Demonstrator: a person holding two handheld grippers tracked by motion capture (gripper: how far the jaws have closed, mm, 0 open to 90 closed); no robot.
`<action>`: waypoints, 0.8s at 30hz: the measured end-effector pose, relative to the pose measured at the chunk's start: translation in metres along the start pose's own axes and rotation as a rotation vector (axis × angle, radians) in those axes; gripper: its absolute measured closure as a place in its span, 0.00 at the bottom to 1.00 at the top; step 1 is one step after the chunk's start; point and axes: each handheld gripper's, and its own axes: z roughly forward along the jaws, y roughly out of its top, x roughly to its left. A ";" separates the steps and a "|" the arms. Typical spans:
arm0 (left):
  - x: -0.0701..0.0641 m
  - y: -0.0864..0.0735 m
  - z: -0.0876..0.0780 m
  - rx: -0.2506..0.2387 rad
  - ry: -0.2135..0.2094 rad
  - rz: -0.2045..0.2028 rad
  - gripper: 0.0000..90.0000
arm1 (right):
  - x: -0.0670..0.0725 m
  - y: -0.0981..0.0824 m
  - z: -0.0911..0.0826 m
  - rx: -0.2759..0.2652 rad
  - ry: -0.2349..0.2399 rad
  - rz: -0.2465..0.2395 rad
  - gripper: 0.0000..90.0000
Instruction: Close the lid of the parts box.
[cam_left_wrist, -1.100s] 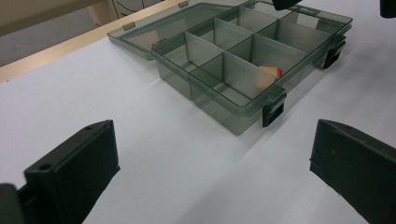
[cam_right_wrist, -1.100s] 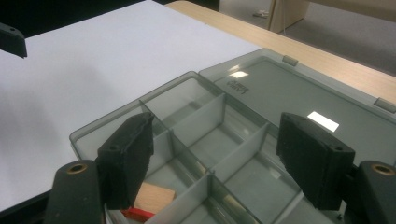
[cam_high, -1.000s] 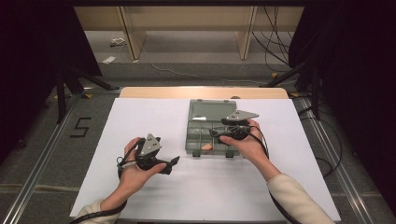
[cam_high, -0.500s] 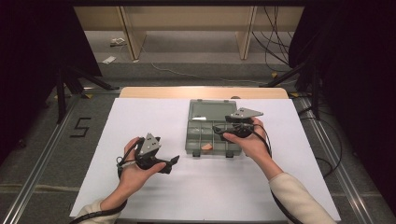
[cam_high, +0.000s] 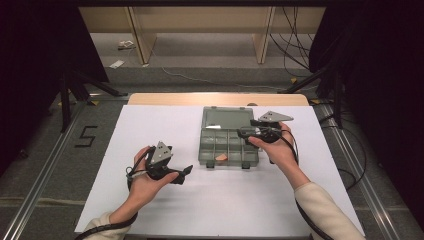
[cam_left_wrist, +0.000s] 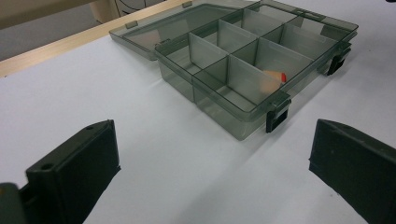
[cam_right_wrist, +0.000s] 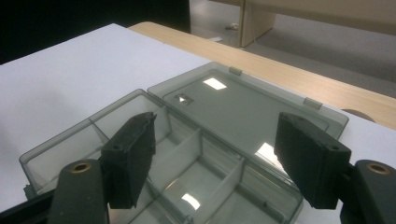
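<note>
A smoky grey compartment box (cam_high: 227, 162) lies on the white sheet with its lid (cam_high: 227, 118) folded flat behind it. One small orange piece (cam_high: 220, 158) rests in a front compartment. My left gripper (cam_high: 186, 173) sits low on the sheet to the box's left, open, its jaws aimed at the box (cam_left_wrist: 224, 116) and the orange piece (cam_left_wrist: 273, 78). My right gripper (cam_high: 245, 131) hovers over the box's right rear part, open with nothing between its fingers (cam_right_wrist: 133, 158). Below them lie bare compartments (cam_right_wrist: 60, 144) and the lid (cam_right_wrist: 247, 107).
The white sheet (cam_high: 150, 125) covers a wooden table whose far edge (cam_high: 215, 98) shows behind the box. Two black latches (cam_left_wrist: 276, 116) stick out of the box's front wall. Cables and stands line the floor on both sides.
My right gripper has drifted a little to the right and farther back over the box. The left gripper and the box have stayed put.
</note>
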 end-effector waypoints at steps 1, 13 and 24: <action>0.000 0.000 0.000 -0.001 0.000 0.000 0.01 | -0.001 0.000 -0.001 -0.001 -0.004 0.001 0.34; 0.000 -0.001 -0.003 -0.010 0.000 -0.002 0.01 | -0.010 0.000 -0.004 0.005 -0.052 0.010 0.37; 0.000 0.000 -0.004 -0.021 -0.001 -0.007 0.01 | -0.041 0.009 0.016 0.067 -0.162 0.029 0.42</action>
